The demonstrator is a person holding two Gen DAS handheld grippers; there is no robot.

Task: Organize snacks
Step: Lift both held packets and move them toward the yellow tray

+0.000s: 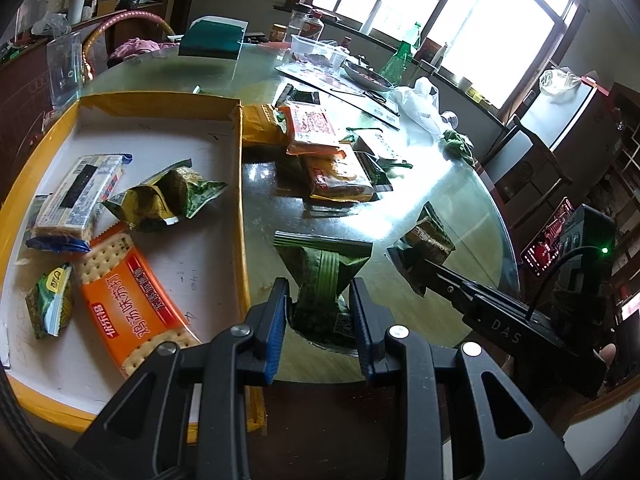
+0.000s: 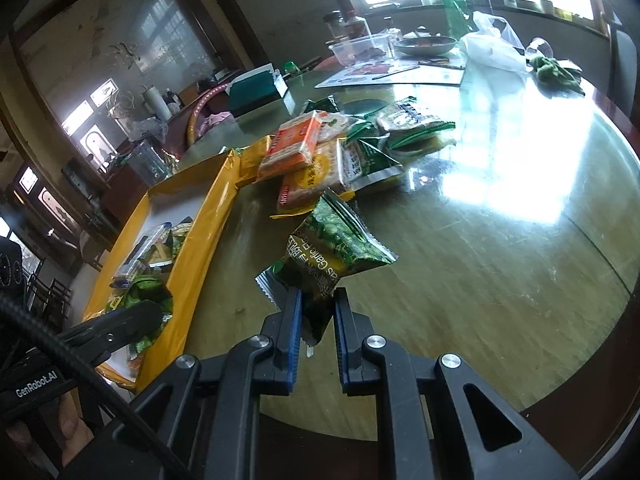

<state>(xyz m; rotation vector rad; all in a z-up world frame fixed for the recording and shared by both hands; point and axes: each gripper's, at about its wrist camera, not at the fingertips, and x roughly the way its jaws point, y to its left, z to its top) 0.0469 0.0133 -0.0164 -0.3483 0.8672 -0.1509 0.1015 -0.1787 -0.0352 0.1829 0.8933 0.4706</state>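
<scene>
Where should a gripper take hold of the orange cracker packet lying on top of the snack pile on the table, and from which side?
Best guess: pinch the orange cracker packet across its narrow width, coming from above. It lies flat and uppermost on the snack pile, so its long edges are free, while its underside rests on other packets and the yellow tray crowds one end.

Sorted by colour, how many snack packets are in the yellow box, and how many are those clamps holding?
Orange plastic cracker packet in the yellow cardboard tray: 1
White-and-blue cracker packet in tray: 1
Green in tray, large green-gold foil packet and small green foil packet: 2
Green, held: pleated green packet in left hand-held gripper, green pea packet in right hand-held gripper: 2
Total: 6
</scene>
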